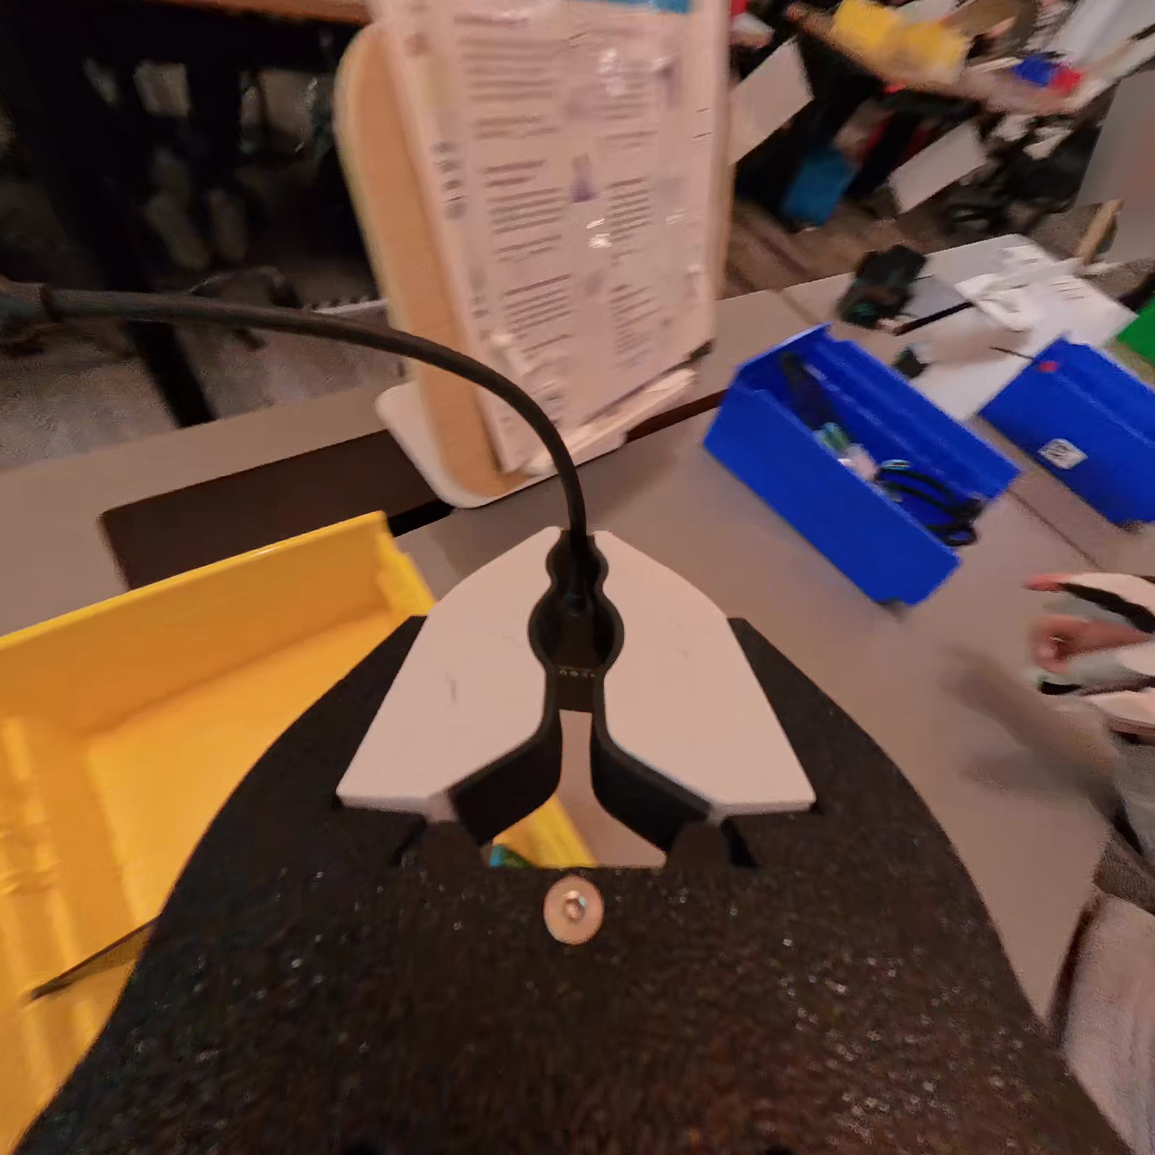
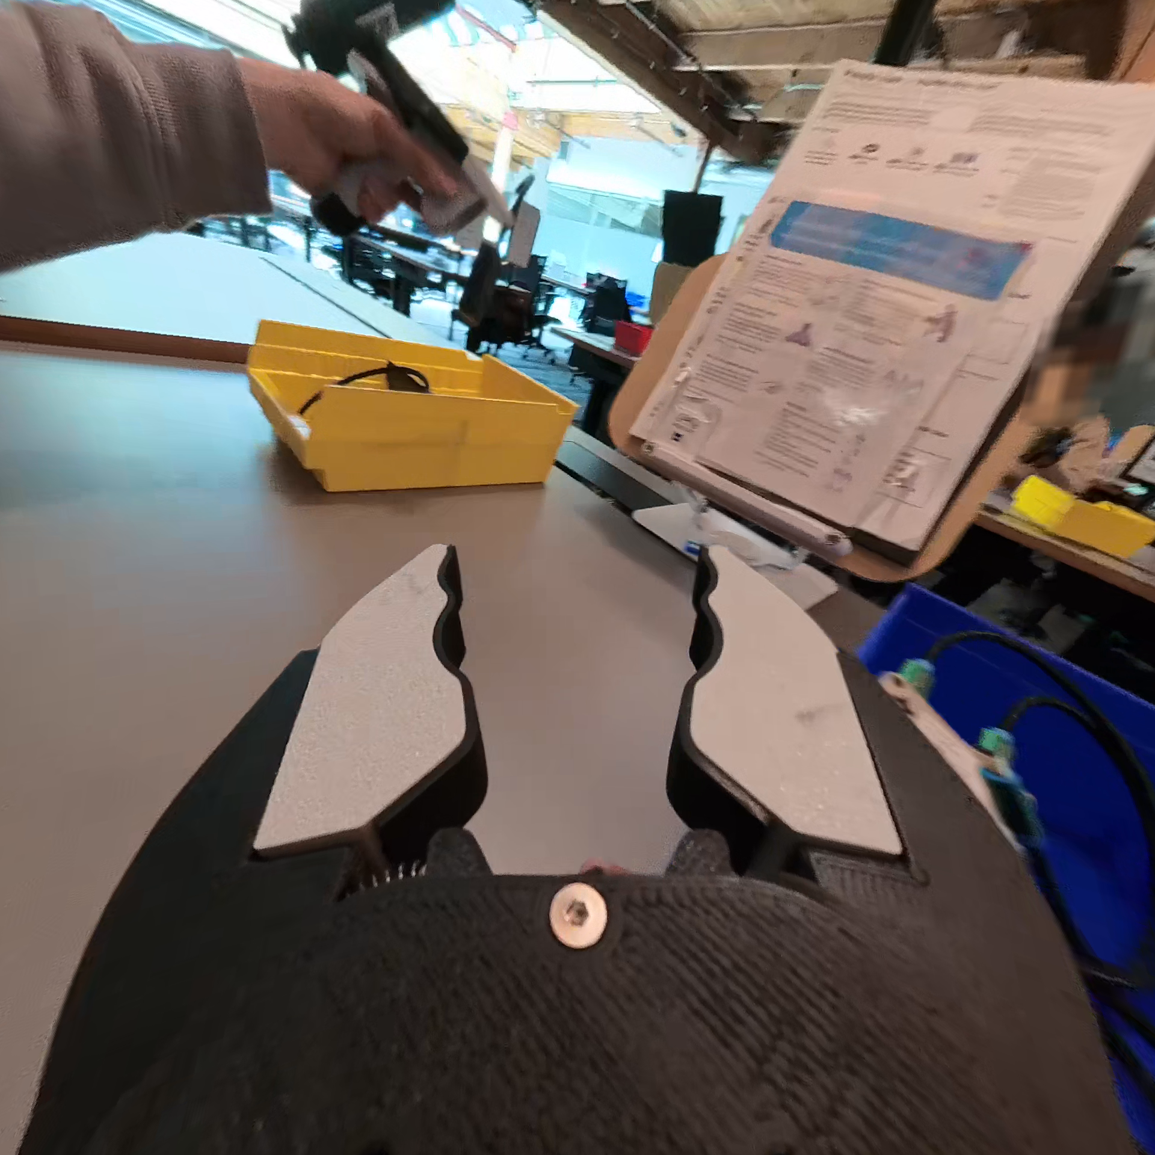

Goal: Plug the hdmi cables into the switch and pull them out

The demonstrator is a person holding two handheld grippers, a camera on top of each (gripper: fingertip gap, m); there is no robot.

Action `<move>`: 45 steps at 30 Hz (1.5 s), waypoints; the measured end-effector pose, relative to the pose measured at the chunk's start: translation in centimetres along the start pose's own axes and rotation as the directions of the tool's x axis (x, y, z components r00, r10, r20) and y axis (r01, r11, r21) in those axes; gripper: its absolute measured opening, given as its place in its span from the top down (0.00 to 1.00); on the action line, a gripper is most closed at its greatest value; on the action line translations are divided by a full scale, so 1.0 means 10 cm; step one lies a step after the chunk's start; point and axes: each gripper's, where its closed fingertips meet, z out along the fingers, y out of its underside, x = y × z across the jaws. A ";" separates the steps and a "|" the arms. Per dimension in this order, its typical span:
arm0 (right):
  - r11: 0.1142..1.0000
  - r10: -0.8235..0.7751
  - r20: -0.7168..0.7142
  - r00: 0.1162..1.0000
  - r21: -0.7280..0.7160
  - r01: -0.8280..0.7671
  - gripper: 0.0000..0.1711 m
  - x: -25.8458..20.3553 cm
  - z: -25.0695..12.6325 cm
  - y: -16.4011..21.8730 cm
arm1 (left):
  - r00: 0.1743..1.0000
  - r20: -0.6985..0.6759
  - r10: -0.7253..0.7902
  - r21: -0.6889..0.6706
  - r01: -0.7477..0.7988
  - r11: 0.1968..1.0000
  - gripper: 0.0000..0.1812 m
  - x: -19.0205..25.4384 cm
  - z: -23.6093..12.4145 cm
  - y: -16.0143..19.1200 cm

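My left gripper [image 1: 576, 550] is shut on the plug of a black HDMI cable [image 1: 437, 356], which arcs up and away to the left, above the yellow bin [image 1: 187, 656]. My right gripper [image 2: 578, 556] is open and empty, low over the grey table [image 2: 156, 531]. At its right edge a white switch [image 2: 956, 750] with green-ended cables [image 2: 994, 744] plugged in lies over a blue bin [image 2: 1062, 719]. The left gripper [image 2: 406, 125] also shows far off in the right wrist view, held up in a person's hand.
A paper sheet on a wooden stand [image 1: 562, 219] stands at the table's back. Two blue bins [image 1: 844, 469] [image 1: 1087, 425] sit to the right, the nearer holding cables. The yellow bin [image 2: 406, 406] holds a black cable. A hand [image 1: 1100, 631] shows at right.
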 end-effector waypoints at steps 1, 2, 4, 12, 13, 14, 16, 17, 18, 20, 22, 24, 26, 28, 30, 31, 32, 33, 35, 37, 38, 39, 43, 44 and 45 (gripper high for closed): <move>1.000 0.025 0.019 1.000 -0.008 -0.025 0.57 -0.07 0.07 -0.02 | 0.999 -0.037 0.024 0.022 -0.023 0.999 0.98 0.23 -0.03 0.00; 0.998 0.055 0.021 0.998 -0.004 -0.055 0.56 -0.13 0.15 -0.07 | 0.996 -0.075 0.050 0.036 -0.047 0.998 0.98 0.46 -0.04 0.02; 0.991 0.129 0.030 0.991 0.028 -0.130 0.53 -0.25 0.32 -0.19 | 0.987 -0.130 0.095 0.060 -0.088 0.994 0.98 0.90 -0.01 0.13; 0.958 0.260 0.098 0.961 0.098 -0.270 0.58 -0.68 1.04 -0.50 | 0.949 -0.138 0.282 0.118 -0.267 0.956 0.98 2.25 0.24 0.64; 0.962 0.244 0.095 0.965 0.099 -0.253 0.63 -0.69 1.06 -0.49 | 0.945 -0.152 0.289 0.124 -0.272 0.954 0.98 2.35 0.25 0.67; 0.969 0.220 0.094 0.971 0.096 -0.229 0.69 -0.71 1.06 -0.48 | 0.942 -0.167 0.292 0.132 -0.272 0.953 0.98 2.44 0.25 0.70; 0.976 0.174 0.106 0.979 0.112 -0.186 0.85 -0.74 1.01 -0.48 | 0.933 -0.201 0.300 0.134 -0.277 0.951 0.98 2.58 0.24 0.75; 0.978 0.166 0.089 0.982 0.110 -0.175 0.89 -0.72 0.98 -0.46 | 0.928 -0.202 0.313 0.131 -0.291 0.948 0.98 2.61 0.24 0.78; 0.979 0.172 0.085 0.981 0.100 -0.180 0.91 -0.70 0.95 -0.44 | 0.921 -0.202 0.332 0.130 -0.311 0.941 0.98 2.64 0.23 0.80; 0.959 0.246 0.129 0.961 0.109 -0.261 0.92 -0.67 0.86 -0.45 | 0.891 -0.228 0.393 0.175 -0.360 0.917 0.97 2.71 0.20 0.81; 0.873 0.432 0.266 0.862 0.114 -0.473 0.92 -0.68 0.77 -0.52 | 0.849 -0.249 0.465 0.245 -0.410 0.879 0.89 2.76 0.15 0.81; 0.672 0.649 0.408 0.642 0.087 -0.735 0.92 -0.59 0.65 -0.60 | 0.795 -0.313 0.519 0.314 -0.430 0.847 0.72 2.82 0.06 0.87; 0.462 0.752 0.522 0.402 0.017 -0.887 0.92 -0.49 0.52 -0.63 | 0.724 -0.354 0.592 0.372 -0.472 0.800 0.62 2.86 -0.02 1.00; 0.364 0.779 0.570 0.261 -0.073 -0.929 0.92 -0.47 0.44 -0.58 | 0.648 -0.328 0.688 0.387 -0.572 0.723 0.57 2.85 -0.02 1.19; 0.366 0.789 0.574 0.218 -0.155 -0.918 0.92 -0.55 0.40 -0.51 | 0.567 -0.260 0.782 0.354 -0.697 0.623 0.51 2.80 0.05 1.36; 0.375 0.793 0.568 0.219 -0.172 -0.911 0.93 -0.59 0.39 -0.48 | 0.518 -0.226 0.825 0.339 -0.752 0.565 0.51 2.78 0.09 1.42; 0.388 0.787 0.581 0.208 -0.204 -0.899 0.92 -0.67 0.38 -0.48 | 0.467 -0.199 0.862 0.328 -0.797 0.507 0.51 2.77 0.13 1.48; 0.389 0.780 0.599 0.182 -0.236 -0.890 0.93 -0.73 0.36 -0.49 | 0.426 -0.178 0.887 0.318 -0.828 0.461 0.51 2.77 0.17 1.51; 0.369 0.776 0.615 0.142 -0.260 -0.892 0.92 -0.81 0.36 -0.53 | 0.380 -0.181 0.907 0.322 -0.849 0.420 0.52 2.80 0.22 1.59; 0.372 0.773 0.620 0.131 -0.276 -0.886 0.92 -0.88 0.36 -0.52 | 0.372 -0.185 0.910 0.364 -0.834 0.415 0.57 2.88 0.23 1.60; 0.371 0.779 0.612 0.133 -0.280 -0.886 0.92 -0.91 0.37 -0.51 | 0.368 -0.177 0.913 0.396 -0.823 0.408 0.61 2.93 0.21 1.59; 0.379 0.777 0.616 0.132 -0.289 -0.879 0.92 -0.94 0.36 -0.50 | 0.360 -0.168 0.918 0.420 -0.816 0.397 0.61 2.96 0.19 1.58; 0.404 0.774 0.609 0.172 -0.266 -0.876 0.91 -0.92 0.36 -0.48 | 0.412 -0.202 0.889 0.395 -0.796 0.459 0.61 2.94 0.22 1.60; 0.449 0.757 0.615 0.221 -0.243 -0.860 0.91 -0.92 0.36 -0.47 | 0.443 -0.236 0.865 0.389 -0.773 0.502 0.61 2.94 0.22 1.61; 0.516 0.730 0.612 0.303 -0.203 -0.832 0.88 -0.92 0.37 -0.45 | 0.484 -0.275 0.831 0.378 -0.740 0.556 0.61 2.94 0.21 1.60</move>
